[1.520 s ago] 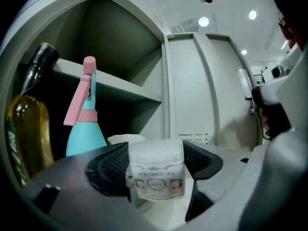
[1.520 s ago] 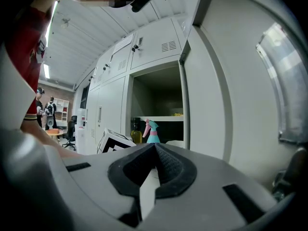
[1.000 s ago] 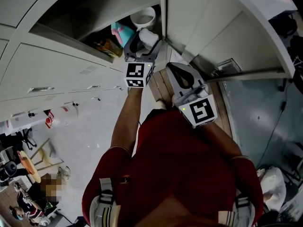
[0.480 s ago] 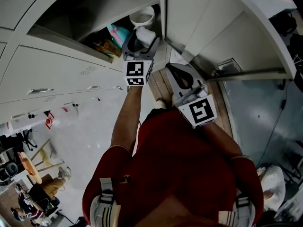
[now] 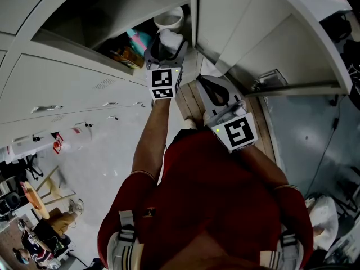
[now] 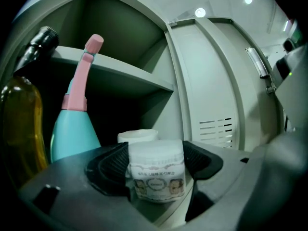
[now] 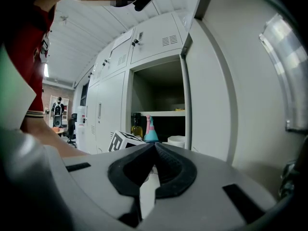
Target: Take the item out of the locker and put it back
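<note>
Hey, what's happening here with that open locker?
A person is working with a hand-held gripper in each hand. The left gripper is clamped on a small white jar and holds it at the mouth of the open locker. A teal bottle, a yellow bottle and a white tub stand inside. The right gripper is shut with nothing in it, back outside the locker.

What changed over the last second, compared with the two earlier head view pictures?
The left gripper, shut on the white jar, edged a little further toward the open locker, carrying the jar with it. Nothing was taken hold of or let go. The right gripper stayed shut and in place. The teal bottle and the white tub inside the locker did not move.
</note>
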### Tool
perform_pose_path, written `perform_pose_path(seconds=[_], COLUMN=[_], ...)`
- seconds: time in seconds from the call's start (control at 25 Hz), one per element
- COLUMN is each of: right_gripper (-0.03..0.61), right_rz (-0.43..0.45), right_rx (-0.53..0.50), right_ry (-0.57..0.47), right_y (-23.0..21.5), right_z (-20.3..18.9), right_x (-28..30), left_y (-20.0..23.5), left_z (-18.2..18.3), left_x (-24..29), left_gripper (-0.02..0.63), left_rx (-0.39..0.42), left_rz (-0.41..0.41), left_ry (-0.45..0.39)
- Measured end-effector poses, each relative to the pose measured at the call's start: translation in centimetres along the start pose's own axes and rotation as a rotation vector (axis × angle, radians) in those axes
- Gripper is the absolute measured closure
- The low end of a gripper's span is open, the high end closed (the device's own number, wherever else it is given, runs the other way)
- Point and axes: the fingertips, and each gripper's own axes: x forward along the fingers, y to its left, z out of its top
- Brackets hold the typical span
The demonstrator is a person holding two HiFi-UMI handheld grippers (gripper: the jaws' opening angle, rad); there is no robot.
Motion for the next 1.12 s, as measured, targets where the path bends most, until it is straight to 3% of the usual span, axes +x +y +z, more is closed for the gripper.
perform_pose_path(seconds=[0.52, 1.12], right_gripper=[0.581, 0.581], right_rz=[0.001, 0.019], right_rx=[0.002, 0.014], right_ry=[0.005, 0.003], right_y=[-0.3, -0.2], right_z=[-0.4, -0.6], right_x=[0.0, 0.2], left_y=[1.1, 0.1], left_z=[-0.1, -0.7], left_x=[1.2, 0.5], left_gripper=[0.252, 0.249], left_rx=[0.008, -0.016], left_rz=[0.058, 0.025], left_ry=[0.011, 0.007])
